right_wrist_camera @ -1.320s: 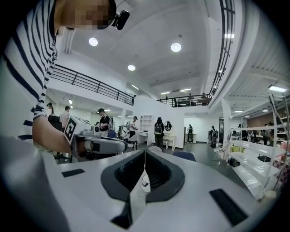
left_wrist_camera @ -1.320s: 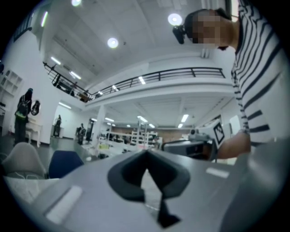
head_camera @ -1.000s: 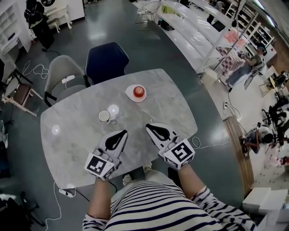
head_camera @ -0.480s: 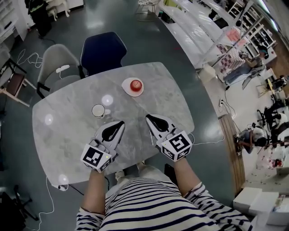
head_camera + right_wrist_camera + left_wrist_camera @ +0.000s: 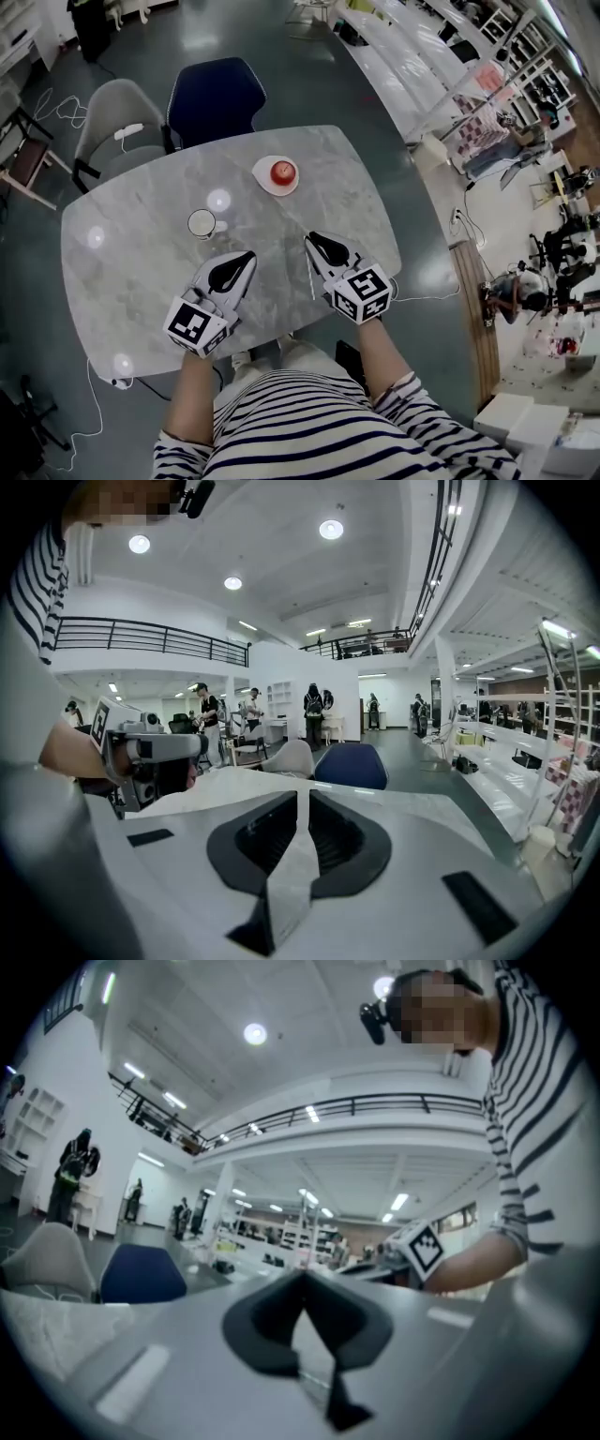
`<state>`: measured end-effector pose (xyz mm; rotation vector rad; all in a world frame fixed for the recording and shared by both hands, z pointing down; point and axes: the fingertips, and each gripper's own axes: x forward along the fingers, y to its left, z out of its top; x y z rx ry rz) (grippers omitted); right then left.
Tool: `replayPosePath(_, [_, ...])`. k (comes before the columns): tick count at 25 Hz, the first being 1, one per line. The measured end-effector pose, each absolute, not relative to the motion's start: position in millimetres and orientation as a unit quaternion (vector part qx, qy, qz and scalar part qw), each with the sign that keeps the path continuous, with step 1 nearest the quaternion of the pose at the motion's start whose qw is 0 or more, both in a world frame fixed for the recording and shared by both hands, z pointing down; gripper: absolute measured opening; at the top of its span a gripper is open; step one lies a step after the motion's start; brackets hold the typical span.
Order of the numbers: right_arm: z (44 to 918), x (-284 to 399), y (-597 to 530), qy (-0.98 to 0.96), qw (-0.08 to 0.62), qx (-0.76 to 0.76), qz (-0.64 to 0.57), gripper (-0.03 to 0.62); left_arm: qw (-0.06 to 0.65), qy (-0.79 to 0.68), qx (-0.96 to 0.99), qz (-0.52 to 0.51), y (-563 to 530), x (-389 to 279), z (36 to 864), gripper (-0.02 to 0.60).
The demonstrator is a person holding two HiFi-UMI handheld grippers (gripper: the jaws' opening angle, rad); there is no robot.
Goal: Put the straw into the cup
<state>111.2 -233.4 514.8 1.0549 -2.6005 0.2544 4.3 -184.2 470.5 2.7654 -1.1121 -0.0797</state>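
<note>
Your right tool (image 5: 307,799) is closed on the straw (image 5: 286,878); it looks light, thin and easy to bend, so I think a hold near its middle is best; your left tool (image 5: 302,1283) is closed and empty; the cup (image 5: 202,223) stands well apart, ahead-left on the counter (image 5: 131,272), with free room around it; the plate (image 5: 278,174) is farther back.

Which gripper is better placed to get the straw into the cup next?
Right, probably: the right gripper is shut on the white straw. The left gripper sits nearer the cup but is shut and empty.
</note>
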Motion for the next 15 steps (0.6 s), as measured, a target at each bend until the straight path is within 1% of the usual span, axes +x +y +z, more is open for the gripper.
replayPosePath(11, [561,118,-247,-0.895,0.202,0.378,0.128,0.015,0.088,-0.37,0.925,-0.027,-181,1,476,0.008])
replayPosePath(13, [568,120,-249,-0.891,0.209,0.38,0.132,0.036,0.087,-0.37,0.925,-0.028,-183,1,476,0.008])
replayPosePath(14, [571,121,-251,-0.889,0.213,0.383,0.134,0.072,0.086,-0.37,0.925,-0.028,-184,0,475,0.008])
replayPosePath(15, [575,121,-253,-0.887,0.217,0.385,0.136,0.077,0.086,-0.37,0.924,-0.028,-185,0,475,0.008])
